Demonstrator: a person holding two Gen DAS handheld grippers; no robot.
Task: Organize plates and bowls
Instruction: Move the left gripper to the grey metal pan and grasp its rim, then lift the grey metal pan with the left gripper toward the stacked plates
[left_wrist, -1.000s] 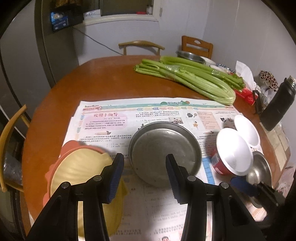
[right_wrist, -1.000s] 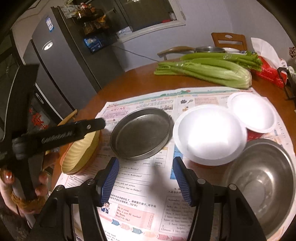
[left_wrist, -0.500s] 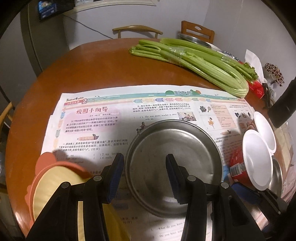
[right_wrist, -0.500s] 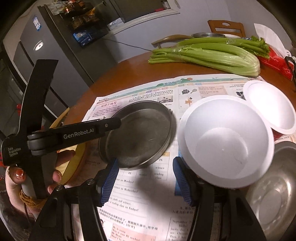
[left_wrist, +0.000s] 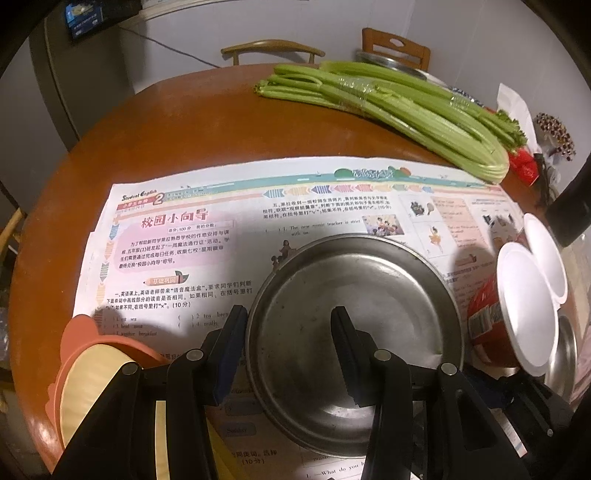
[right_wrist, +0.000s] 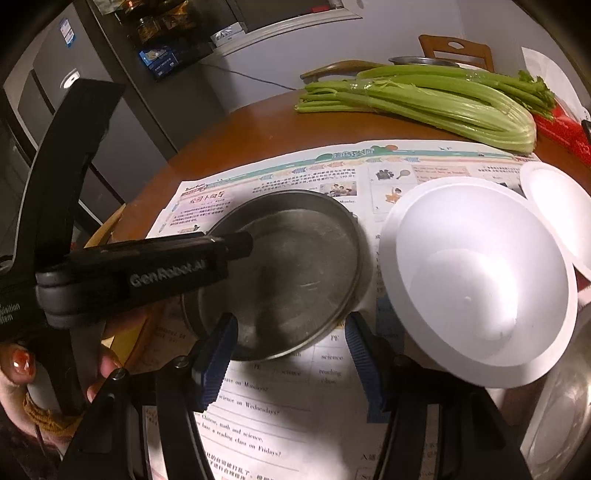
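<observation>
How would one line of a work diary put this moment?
left gripper: open over metal plate rim | right gripper: open, empty | white bowl: beside plate

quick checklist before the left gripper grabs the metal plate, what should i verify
1. Left gripper open: ok, nothing pinched between the pads.
2. Fingers straddle the steel plate rim: ok, one finger sits outside the near-left rim, the other over the plate's inside.
3. Pads actually touching the rim: cannot tell from either view.
4. Steel plate empty: ok, nothing lies in it.
5. Neighbours clear of the plate: ok, the yellow plate and the white bowl sit beside it, apart from the rim.
6. Right gripper out of the way: not ok, it hangs open close over the plate's near edge.
</observation>
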